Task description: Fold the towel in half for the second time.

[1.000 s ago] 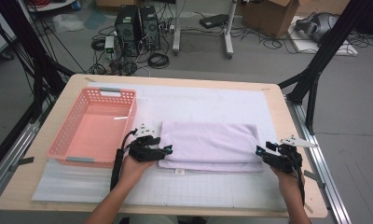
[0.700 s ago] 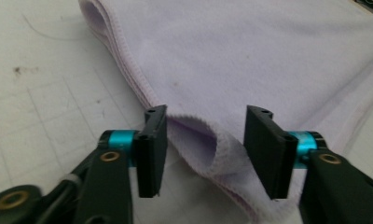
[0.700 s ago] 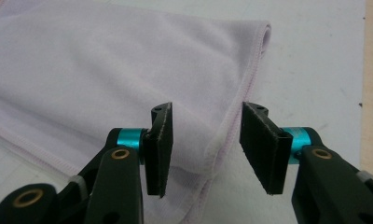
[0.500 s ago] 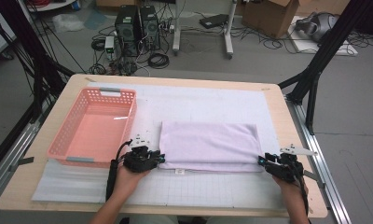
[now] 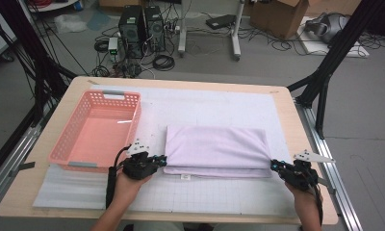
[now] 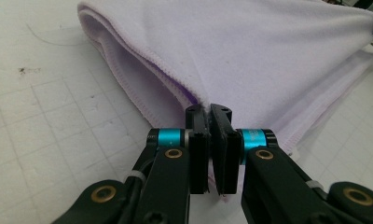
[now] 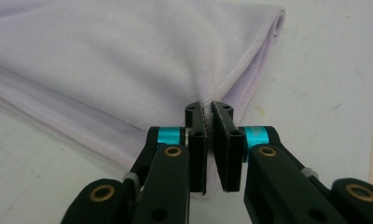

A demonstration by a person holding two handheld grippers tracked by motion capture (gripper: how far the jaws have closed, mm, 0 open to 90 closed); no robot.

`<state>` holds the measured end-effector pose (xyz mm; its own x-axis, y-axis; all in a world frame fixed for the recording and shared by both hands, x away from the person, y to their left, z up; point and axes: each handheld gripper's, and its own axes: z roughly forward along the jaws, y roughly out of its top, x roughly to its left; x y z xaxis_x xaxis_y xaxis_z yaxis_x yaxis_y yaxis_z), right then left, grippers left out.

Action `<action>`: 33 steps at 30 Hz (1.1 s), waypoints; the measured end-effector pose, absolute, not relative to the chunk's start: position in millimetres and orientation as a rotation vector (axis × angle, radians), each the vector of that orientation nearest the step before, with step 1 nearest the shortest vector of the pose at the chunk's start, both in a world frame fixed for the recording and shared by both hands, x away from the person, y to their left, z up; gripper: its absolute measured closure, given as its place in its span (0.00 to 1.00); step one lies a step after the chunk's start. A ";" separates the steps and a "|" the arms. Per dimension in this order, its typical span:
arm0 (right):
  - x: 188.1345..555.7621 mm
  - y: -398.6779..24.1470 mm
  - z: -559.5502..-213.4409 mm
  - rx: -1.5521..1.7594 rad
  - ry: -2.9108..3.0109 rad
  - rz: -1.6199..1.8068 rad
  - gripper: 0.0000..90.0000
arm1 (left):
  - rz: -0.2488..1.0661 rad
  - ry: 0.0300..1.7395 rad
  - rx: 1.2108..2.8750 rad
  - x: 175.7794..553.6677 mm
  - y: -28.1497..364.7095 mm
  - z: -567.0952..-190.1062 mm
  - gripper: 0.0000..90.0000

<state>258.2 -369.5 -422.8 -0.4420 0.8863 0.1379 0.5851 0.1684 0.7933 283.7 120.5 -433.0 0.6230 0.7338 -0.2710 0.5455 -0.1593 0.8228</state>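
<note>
Lilac towel [image 6: 250,51] corners inside both claws

In the left gripper view, the left hand-held gripper [image 6: 211,114] is covering the pinched hem of the folded lilac towel [image 6: 250,51], whose far end is running off the picture's top right corner. In the right gripper view, the right hand-held gripper [image 7: 210,109] is hiding the towel's [image 7: 105,60] gripped corner likewise. From above, both forearms are being cut off by the bottom edge.
</note>
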 end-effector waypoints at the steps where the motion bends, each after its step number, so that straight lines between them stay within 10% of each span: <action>1: 255.2 -369.5 -421.4 1.399 2.091 1.169 0.94 | 0.229 1.028 1.827 282.0 121.5 -432.1 0.95; 7: 237.5 -372.7 -415.9 1.398 2.105 1.183 0.93 | 0.208 1.019 1.828 269.8 129.8 -430.1 0.95; 10: 237.1 -371.7 -420.0 1.424 2.115 1.124 0.69 | 0.215 1.051 1.851 270.5 129.9 -434.0 0.75; 27: 296.0 -350.6 -442.5 1.293 2.136 0.945 0.88 | 0.311 0.963 1.800 290.6 118.2 -434.4 0.56; 33: 287.0 -364.2 -437.3 1.347 2.063 1.014 0.68 | 0.313 0.940 1.776 295.9 116.1 -433.1 0.48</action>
<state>287.0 -364.2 -437.3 -0.4055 0.9141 0.0076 0.5643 0.2438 0.7887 295.9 116.1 -433.1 0.6568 0.7216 -0.2189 0.4458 -0.1374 0.8845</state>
